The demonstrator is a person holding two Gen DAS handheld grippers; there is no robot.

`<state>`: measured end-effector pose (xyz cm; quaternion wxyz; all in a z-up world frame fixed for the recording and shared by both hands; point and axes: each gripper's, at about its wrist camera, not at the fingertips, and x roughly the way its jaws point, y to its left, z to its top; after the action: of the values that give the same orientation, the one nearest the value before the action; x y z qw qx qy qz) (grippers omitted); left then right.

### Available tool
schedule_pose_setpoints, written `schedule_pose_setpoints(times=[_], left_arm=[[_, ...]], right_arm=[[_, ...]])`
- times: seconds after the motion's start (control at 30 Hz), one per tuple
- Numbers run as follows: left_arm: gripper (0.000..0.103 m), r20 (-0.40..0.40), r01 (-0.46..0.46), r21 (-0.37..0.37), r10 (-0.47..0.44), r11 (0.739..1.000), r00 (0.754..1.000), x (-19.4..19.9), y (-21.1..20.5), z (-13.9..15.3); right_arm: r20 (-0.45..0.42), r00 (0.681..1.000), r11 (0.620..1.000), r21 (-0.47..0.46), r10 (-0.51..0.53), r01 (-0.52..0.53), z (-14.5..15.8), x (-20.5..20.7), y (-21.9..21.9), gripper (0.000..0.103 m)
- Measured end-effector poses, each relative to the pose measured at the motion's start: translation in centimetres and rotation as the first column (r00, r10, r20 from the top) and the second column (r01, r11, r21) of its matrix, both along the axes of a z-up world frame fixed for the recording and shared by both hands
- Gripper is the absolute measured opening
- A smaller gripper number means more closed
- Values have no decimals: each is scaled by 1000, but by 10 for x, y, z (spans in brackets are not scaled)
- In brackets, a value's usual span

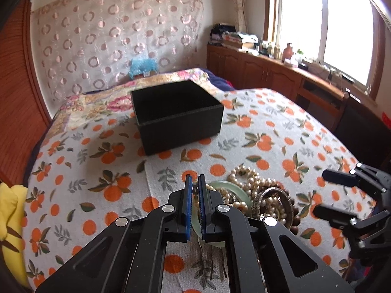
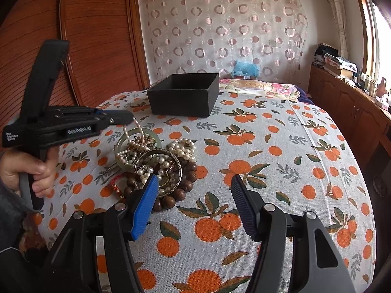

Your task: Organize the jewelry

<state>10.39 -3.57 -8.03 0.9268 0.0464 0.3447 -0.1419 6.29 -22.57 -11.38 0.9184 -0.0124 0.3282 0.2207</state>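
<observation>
Where its blue pads meet, the left gripper (image 1: 195,187) is clamped on a pearl strand (image 2: 136,127) rising from the jewelry pile (image 2: 156,163): pearls, one pale green bangle (image 2: 122,141), brown wooden beads (image 2: 188,168). The right gripper (image 2: 193,193) hangs spread and empty beside it. One black box (image 1: 180,122) stands beyond on the orange-print cloth (image 2: 268,171).

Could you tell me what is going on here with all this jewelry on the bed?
A person is sorting a jewelry pile on the bed with a tool in each hand. The left tool is shut on a pearl strand, whose other end is still in the pile. The right tool is open and empty, beside the pile. The black box stands open further back on the bed; its inside cannot be seen.
</observation>
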Motion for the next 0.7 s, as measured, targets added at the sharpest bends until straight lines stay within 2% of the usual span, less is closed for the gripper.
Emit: schedule_pose_setpoints(times=[0.13, 0.3, 0.43, 0.63, 0.7], left_arm=[[4, 47, 1, -40, 1, 999, 999, -12, 4, 20], [4, 94, 12, -70, -5, 997, 996, -26, 6, 41], [4, 119, 23, -77, -14, 997, 993, -34, 4, 53], [4, 160, 35, -91, -20, 995, 987, -44, 3, 71], [4, 174, 38, -94, -21, 995, 984, -47, 4, 77]], right_arm=[[-5, 1000, 1000, -11, 18, -18, 0, 5, 3, 63], [-24, 998, 998, -31, 58, -59, 1, 19, 10, 44], [-87, 991, 994, -20, 104, -106, -5, 29, 17, 29], [-114, 983, 986, -69, 141, -149, -8, 37, 32, 15], [-125, 981, 984, -82, 149, -160, -9, 39, 35, 14]])
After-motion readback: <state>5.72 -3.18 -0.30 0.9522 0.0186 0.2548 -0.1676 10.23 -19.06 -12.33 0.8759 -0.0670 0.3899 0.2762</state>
